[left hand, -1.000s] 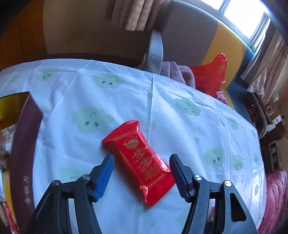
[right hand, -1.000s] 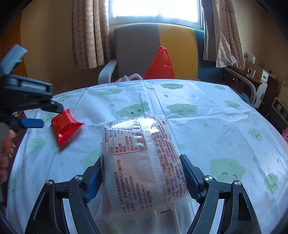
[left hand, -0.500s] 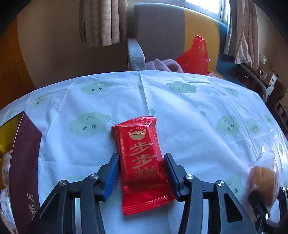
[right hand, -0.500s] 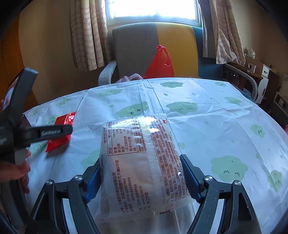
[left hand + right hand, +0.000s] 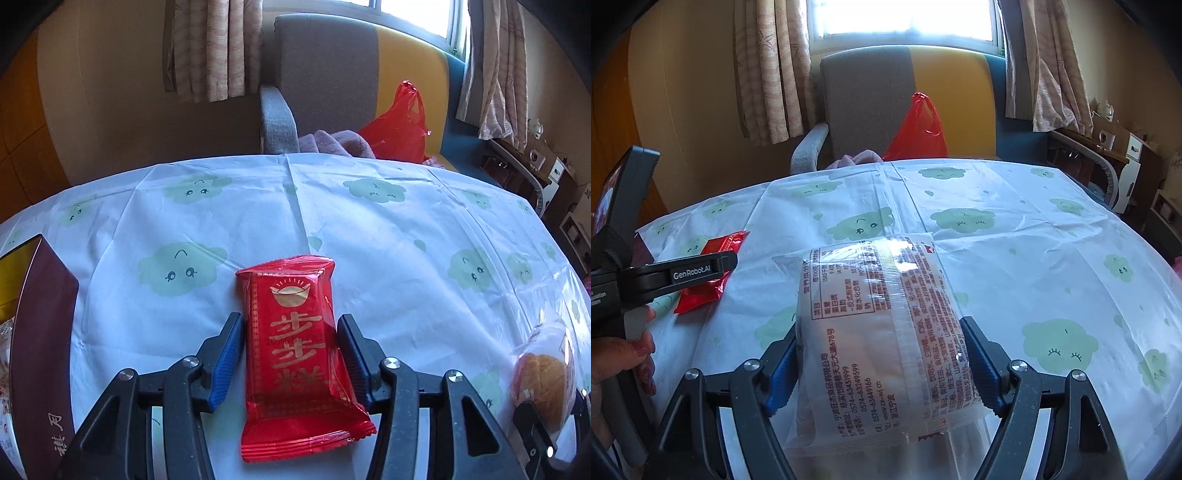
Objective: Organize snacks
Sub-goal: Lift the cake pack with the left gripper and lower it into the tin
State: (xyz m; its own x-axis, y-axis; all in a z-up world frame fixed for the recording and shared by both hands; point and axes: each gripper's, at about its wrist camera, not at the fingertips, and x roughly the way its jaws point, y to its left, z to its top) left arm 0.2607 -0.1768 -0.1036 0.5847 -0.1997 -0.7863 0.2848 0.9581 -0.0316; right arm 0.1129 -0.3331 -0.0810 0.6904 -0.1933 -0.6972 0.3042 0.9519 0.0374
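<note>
The left gripper [image 5: 291,350] straddles a red foil snack packet [image 5: 295,354] lying on the cloud-print counter [image 5: 388,258], jaws just reopening slightly.

Two snack packets: one red packet [image 5: 299,354], one clear bread packet [image 5: 882,343].

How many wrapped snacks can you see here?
2: a red packet on the tablecloth between the left claw's fingers, a clear bread packet gripped in the right claw. The box may hide more.

Each gripper [image 5: 291,354] is a black plastic frame with triangular cut-outs, silver screw heads at its pivots and ribbed blue pads [image 5: 227,363]. The left gripper's arm reads "GenRobot.AI" in white. The hand [image 5: 618,360] behind it wears dark glittery nail polish.
</note>
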